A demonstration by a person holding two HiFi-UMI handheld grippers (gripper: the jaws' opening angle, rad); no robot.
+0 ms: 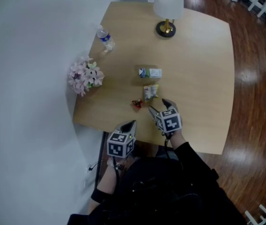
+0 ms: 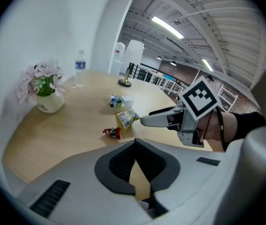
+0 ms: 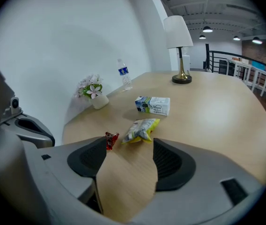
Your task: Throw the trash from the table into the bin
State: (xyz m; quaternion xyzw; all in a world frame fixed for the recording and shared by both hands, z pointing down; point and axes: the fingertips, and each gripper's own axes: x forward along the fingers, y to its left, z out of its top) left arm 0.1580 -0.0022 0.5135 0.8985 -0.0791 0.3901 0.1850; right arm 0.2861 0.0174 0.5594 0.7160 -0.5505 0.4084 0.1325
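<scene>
Three pieces of trash lie near the front of the round wooden table [image 1: 203, 60]: a white and blue carton [image 1: 150, 72] [image 3: 153, 105], a yellow snack bag [image 1: 150, 92] [image 3: 142, 129] and a small red wrapper [image 1: 136, 104] [image 3: 110, 139] [image 2: 112, 132]. My right gripper [image 1: 160, 106] [image 3: 128, 149] hovers just short of the snack bag. It is open, with only tabletop showing between its pads. My left gripper [image 1: 128, 125] [image 2: 135, 144] hangs over the table's near edge, its tips touching and nothing held. No bin is in view.
A vase of pink flowers [image 1: 85, 76] stands at the table's left edge, with a water bottle [image 1: 105, 38] behind it. A lamp with a white shade [image 1: 168, 8] stands at the far side. A white wall runs along the left, and dark wood floor [image 1: 257, 78] lies to the right.
</scene>
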